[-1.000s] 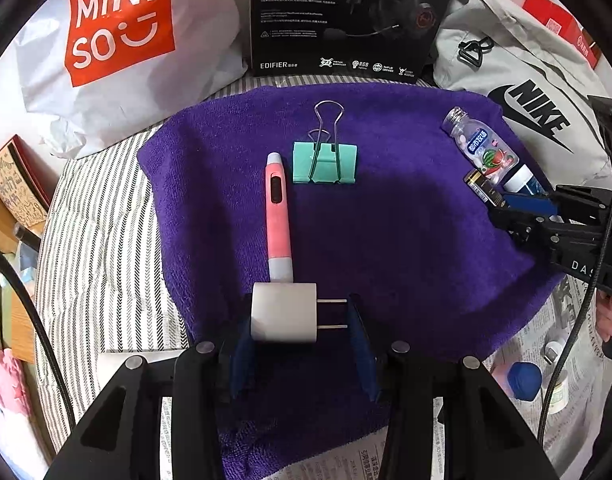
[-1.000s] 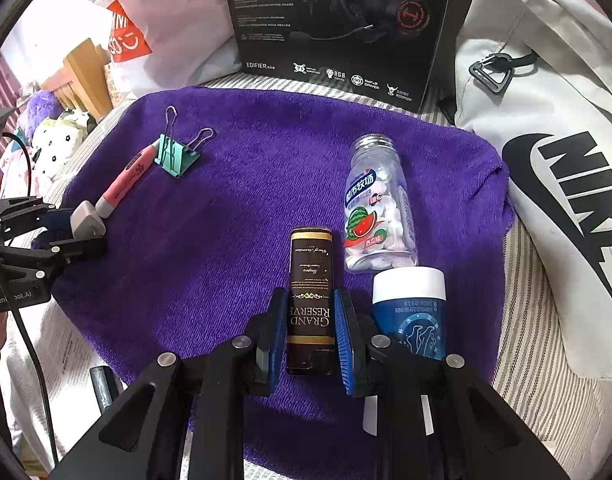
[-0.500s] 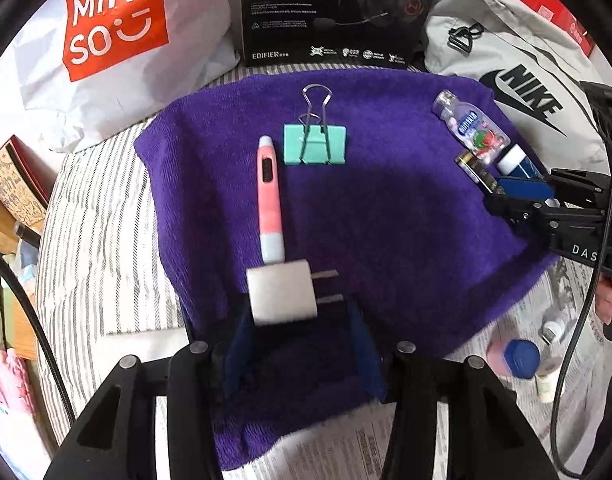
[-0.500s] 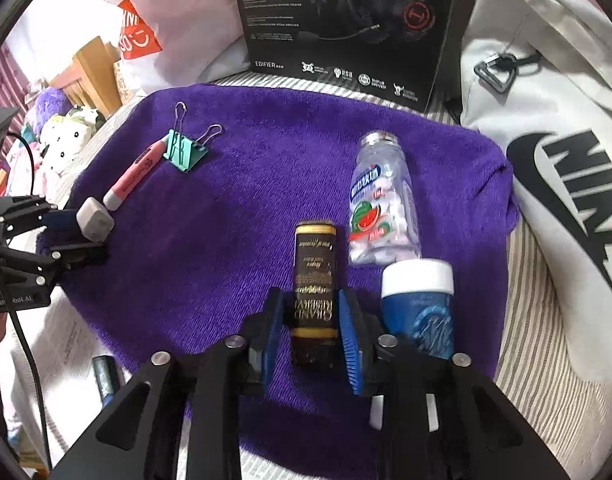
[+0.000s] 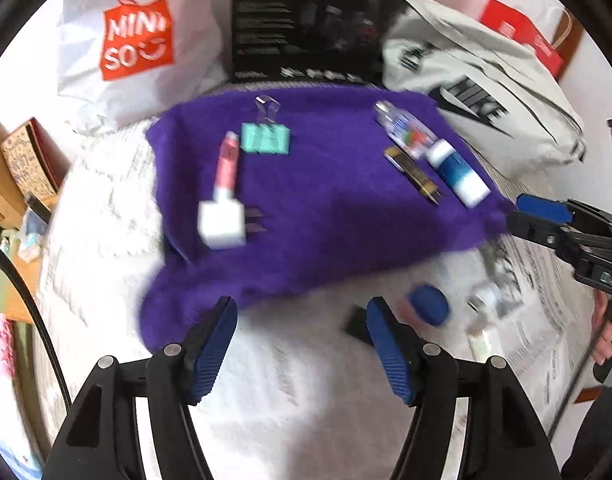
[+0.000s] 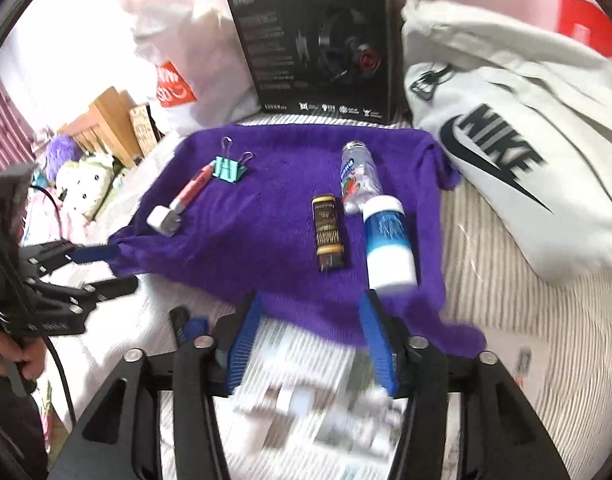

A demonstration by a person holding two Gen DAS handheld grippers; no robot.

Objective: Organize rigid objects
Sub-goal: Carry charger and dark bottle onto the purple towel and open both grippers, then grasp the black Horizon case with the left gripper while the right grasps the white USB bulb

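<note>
**Both grippers empty, objects laid out on the towel**

Both views are motion-blurred; print on the newspaper [image 6: 306,368] under my jaws is unreadable, and small items there (a blue cap [image 5: 429,305], a dark stick [image 6: 180,322]) are hard to identify. The right edge of the left view cuts off my right hand's grip.

My left gripper [image 5: 302,344] has its jaws spread wide, holding nothing, over the near edge of the purple towel [image 5: 325,220]. My right gripper [image 6: 311,344] is likewise spread and empty, just short of the towel's near hem.

On the towel, left group: white charger plug [image 5: 221,225] touching the tip of a pink pen [image 5: 226,168], with a green binder clip [image 5: 266,139] just beside the pen's far end. Right group, lying side by side: clear candy bottle [image 6: 357,178], dark gold-printed tube [image 6: 327,236], blue-and-white bottle [image 6: 387,240].

Surface: striped bedding [image 6: 505,280]. Behind: black headset box [image 6: 317,40], white shopping bag [image 5: 138,40], white sports bag [image 6: 525,140].
</note>
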